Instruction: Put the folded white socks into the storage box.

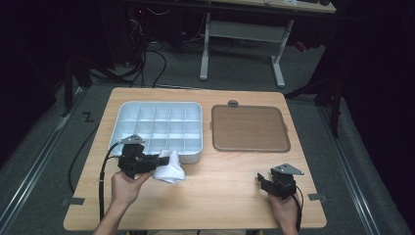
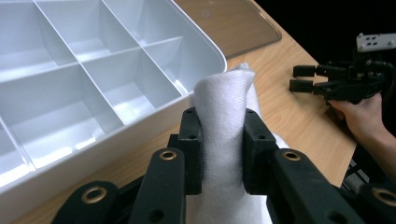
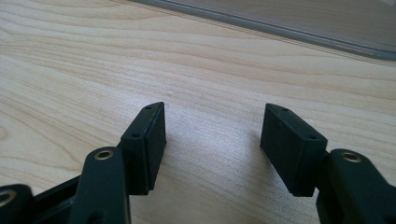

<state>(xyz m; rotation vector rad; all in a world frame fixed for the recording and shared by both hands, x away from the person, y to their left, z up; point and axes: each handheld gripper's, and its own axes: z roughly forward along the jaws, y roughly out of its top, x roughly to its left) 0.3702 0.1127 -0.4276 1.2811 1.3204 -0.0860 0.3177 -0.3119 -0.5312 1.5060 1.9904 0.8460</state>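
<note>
On my left, the left tongs [image 1: 159, 160] are clenched on a white cloth [image 1: 170, 167], its folded bulk squeezed between the pads and hanging just beside the near right corner of the white compartment tray [image 1: 128, 108]. In the left gripper view the tray's rim runs close along the cloth, so there is little room on that side. Right of the tray, with a narrow gap between, lies a brown lid [image 1: 249, 128], flat on the desk [image 1: 220, 200]. Bare wood spreads between the two hands. Near the desk's near right edge, my right tongs [image 1: 260, 181] are released, with only wood between them.
</note>
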